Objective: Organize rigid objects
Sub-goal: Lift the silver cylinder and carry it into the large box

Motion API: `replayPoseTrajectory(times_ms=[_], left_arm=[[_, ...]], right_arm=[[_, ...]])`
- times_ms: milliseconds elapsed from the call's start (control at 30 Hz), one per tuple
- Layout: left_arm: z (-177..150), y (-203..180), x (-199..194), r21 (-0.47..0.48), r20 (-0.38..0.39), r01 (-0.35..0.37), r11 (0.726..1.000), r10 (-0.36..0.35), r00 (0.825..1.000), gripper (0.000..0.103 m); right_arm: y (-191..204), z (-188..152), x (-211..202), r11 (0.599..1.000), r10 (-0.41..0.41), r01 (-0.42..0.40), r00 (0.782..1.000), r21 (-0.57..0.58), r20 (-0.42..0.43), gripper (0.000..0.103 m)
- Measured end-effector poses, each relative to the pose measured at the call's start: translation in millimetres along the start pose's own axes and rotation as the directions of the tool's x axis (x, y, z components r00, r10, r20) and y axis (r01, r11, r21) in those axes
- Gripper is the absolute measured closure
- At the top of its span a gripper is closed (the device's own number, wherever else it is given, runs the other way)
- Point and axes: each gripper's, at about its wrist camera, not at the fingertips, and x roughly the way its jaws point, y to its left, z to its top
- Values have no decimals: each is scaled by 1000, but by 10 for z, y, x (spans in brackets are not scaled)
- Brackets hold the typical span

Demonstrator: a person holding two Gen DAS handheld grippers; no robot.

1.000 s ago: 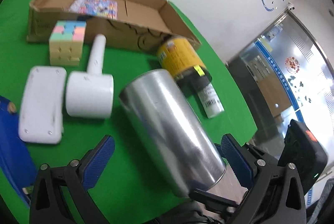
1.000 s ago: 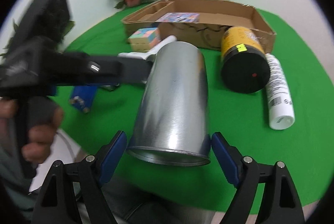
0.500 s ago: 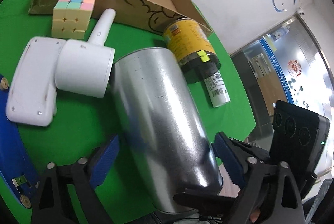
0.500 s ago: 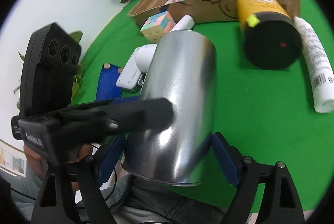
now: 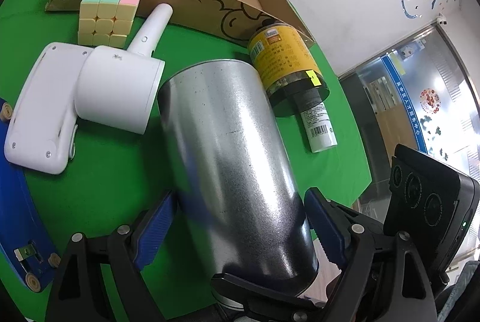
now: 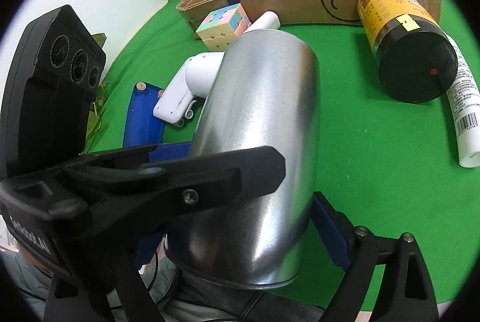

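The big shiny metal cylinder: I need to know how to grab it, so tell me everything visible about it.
The big shiny metal cylinder is a tall, smooth, silvery can, lightly speckled, with a rolled rim at its near end. It lies tilted over the green tablecloth, near end past the table's edge. The left gripper and right gripper both straddle it, blue pads at its sides. Its far end sits beside a white handled device.

A dull silver metal can is seen tilted above the green tabletop, open end nearest the cameras.
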Motion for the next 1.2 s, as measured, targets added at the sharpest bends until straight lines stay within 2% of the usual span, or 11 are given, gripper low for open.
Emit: replayPoseTrajectory(times_ms=[167, 267, 300, 467, 500, 667, 933, 1200], left_arm=[[-16, 11, 107, -27, -57, -14, 1000, 13, 998, 15], [-60, 37, 199, -58, -101, 14, 998, -20, 995, 15], [-66, 60, 206, -94, -143, 36, 995, -49, 988, 15], [-66, 81, 189, -102, -122, 51, 993, -63, 991, 16], [-70, 78, 179, -129, -169, 59, 990, -81, 982, 16], [-115, -23, 76, -51, -123, 44, 998, -50, 991, 17], [0, -212, -131, 37, -52, 21, 999, -19, 998, 18], [128, -333, -175, 86, -34, 28, 996, -25, 999, 18]], right_arm=[[1, 9, -12, 1000, 0, 0, 1000, 9, 9, 14], [-21, 23, 4, 1000, 14, -14, 1000, 25, 14, 14], [-14, 21, 6, 1000, 17, -17, 1000, 21, 15, 14], [9, 22, 11, 1000, 6, -6, 1000, 6, 19, 14], [7, 19, 6, 1000, 5, -5, 1000, 5, 21, 14], [10, 15, -59, 1000, 5, -4, 998, -20, 56, 14], [52, 75, -204, 998, 20, -11, 988, -57, 150, 14], [16, 162, -280, 998, 6, 7, 980, -63, 197, 14]])
